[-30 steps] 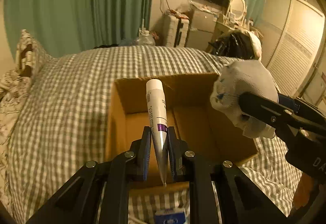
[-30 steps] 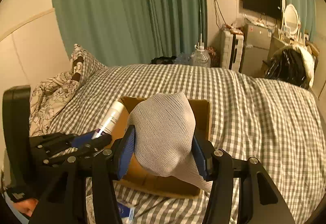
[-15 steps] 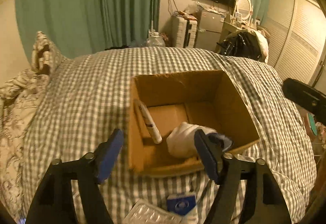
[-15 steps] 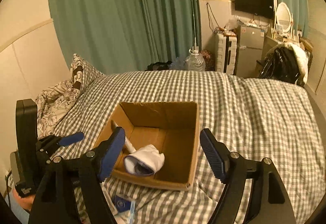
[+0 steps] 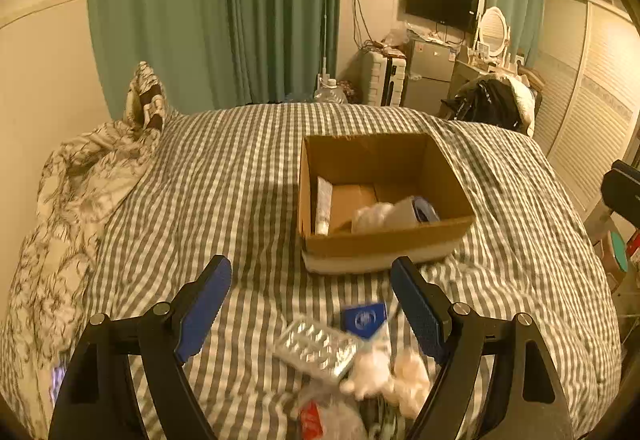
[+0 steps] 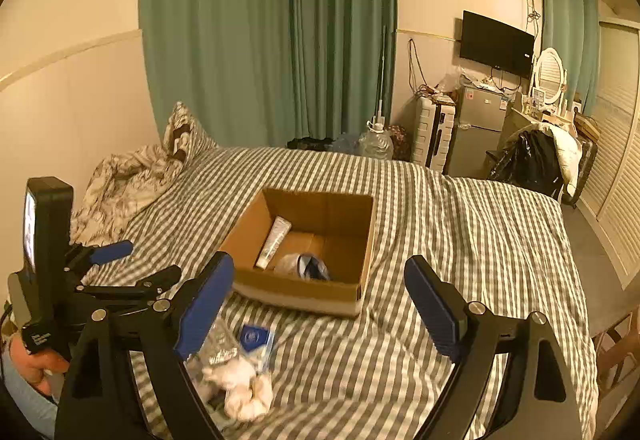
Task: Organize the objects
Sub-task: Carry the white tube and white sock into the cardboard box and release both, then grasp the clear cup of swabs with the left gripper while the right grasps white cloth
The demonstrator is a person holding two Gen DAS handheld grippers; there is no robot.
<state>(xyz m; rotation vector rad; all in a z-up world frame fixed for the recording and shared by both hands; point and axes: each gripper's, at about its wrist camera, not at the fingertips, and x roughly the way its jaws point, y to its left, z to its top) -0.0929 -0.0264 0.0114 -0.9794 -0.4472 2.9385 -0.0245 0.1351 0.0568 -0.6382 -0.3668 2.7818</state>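
An open cardboard box (image 5: 384, 240) (image 6: 296, 292) sits on the checked bed. Inside lie a white tube (image 5: 323, 210) (image 6: 274, 242) at the left and a rolled white sock (image 5: 394, 214) (image 6: 302, 264). My left gripper (image 5: 310, 300) is open and empty, held back from the box above loose items: a blister pack (image 5: 316, 348), a blue packet (image 5: 364, 320) (image 6: 252, 338) and cotton balls (image 5: 384, 376) (image 6: 240, 388). My right gripper (image 6: 320, 298) is open and empty, also short of the box. The left gripper shows at the left of the right wrist view (image 6: 116, 264).
A crumpled patterned duvet (image 5: 80, 200) lies at the bed's left. A red-labelled wrapper (image 5: 316, 416) lies near the front edge. Green curtains, a fridge, a TV and a chair with clothes (image 5: 496, 108) stand beyond the bed. Wardrobe doors are at the right.
Both grippers opened: the tube and the sock dropped into the box. Both grippers then pulled back and up from the box, bringing the loose items on the bed into view.
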